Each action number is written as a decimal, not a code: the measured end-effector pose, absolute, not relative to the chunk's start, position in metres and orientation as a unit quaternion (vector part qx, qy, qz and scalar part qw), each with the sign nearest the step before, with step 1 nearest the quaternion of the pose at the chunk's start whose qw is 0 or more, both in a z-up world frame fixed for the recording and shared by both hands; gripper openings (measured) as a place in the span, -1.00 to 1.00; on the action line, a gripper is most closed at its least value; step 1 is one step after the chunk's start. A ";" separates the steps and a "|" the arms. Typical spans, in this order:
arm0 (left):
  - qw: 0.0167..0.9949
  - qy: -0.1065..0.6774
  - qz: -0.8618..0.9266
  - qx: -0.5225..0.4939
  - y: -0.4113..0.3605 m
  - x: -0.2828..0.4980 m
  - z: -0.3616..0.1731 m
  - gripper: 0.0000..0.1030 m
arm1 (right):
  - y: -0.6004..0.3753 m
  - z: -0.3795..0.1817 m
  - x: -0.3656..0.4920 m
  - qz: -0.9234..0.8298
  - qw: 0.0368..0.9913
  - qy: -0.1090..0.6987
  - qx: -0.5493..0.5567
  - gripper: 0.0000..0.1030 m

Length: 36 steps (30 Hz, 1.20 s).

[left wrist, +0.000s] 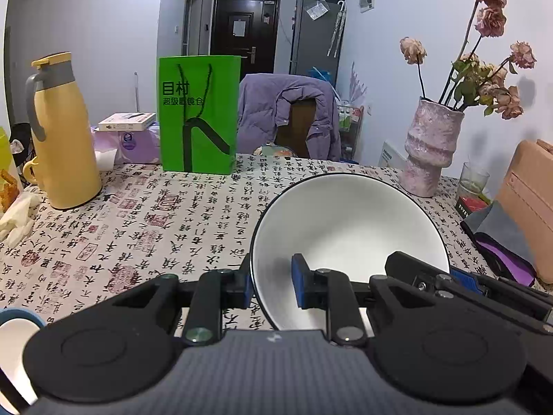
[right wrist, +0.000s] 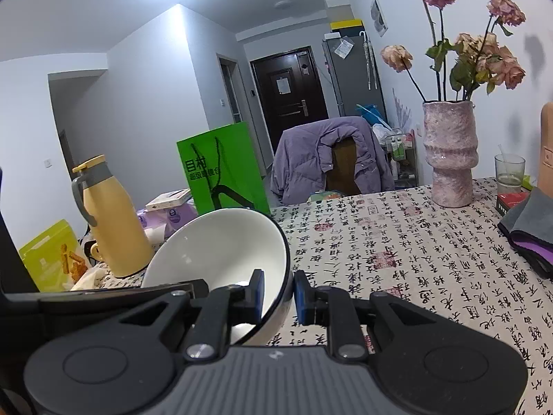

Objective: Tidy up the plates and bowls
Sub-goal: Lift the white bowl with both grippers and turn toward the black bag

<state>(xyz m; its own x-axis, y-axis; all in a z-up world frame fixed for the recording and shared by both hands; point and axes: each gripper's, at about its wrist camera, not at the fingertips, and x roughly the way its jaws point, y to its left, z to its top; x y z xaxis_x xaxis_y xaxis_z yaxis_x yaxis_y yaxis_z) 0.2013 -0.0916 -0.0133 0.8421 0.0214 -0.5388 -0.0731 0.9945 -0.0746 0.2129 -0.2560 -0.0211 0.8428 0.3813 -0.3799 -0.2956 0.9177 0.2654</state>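
Note:
A white bowl (left wrist: 345, 221) with a thin dark rim hangs tilted above the calligraphy-print tablecloth (left wrist: 138, 235), held from both sides. My left gripper (left wrist: 273, 276) is shut on its left rim, one blue pad inside the bowl and one outside. My right gripper (left wrist: 432, 273) comes in from the right and grips the opposite rim. In the right wrist view the same bowl (right wrist: 221, 249) tilts to the left, and my right gripper (right wrist: 278, 294) is shut on its right rim. A second white dish with a blue rim (left wrist: 17, 328) shows at the lower left edge.
On the left stand a yellow thermos jug (left wrist: 65, 138) and a green paper bag (left wrist: 198, 114). A pink vase of dried roses (left wrist: 432, 148), a glass (left wrist: 473, 180), a grey and purple cloth (left wrist: 501, 238) and a tan box (left wrist: 532, 200) crowd the right. A chair with a purple jacket (left wrist: 287, 117) stands behind the table.

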 end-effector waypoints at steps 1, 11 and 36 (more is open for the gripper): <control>0.959 0.279 0.025 -0.047 -0.089 0.200 -0.013 -0.58 | -0.254 -0.020 0.212 0.178 0.955 0.217 0.098 -0.64; 0.961 0.270 0.034 -0.057 -0.065 0.183 -0.008 -0.58 | -0.229 -0.014 0.198 0.189 0.955 0.212 0.086 -0.64; 0.963 0.254 0.051 -0.070 -0.003 0.146 -0.005 -0.58 | -0.169 -0.009 0.169 0.213 0.953 0.206 0.068 -0.64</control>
<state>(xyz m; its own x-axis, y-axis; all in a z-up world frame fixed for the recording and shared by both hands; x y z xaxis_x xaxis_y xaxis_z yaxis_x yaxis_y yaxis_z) 0.1463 -0.0034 -0.0051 0.8662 0.0634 -0.4957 -0.1344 0.9849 -0.1089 0.1692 -0.1691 -0.0091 0.8240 0.4339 -0.3644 -0.3780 0.9000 0.2171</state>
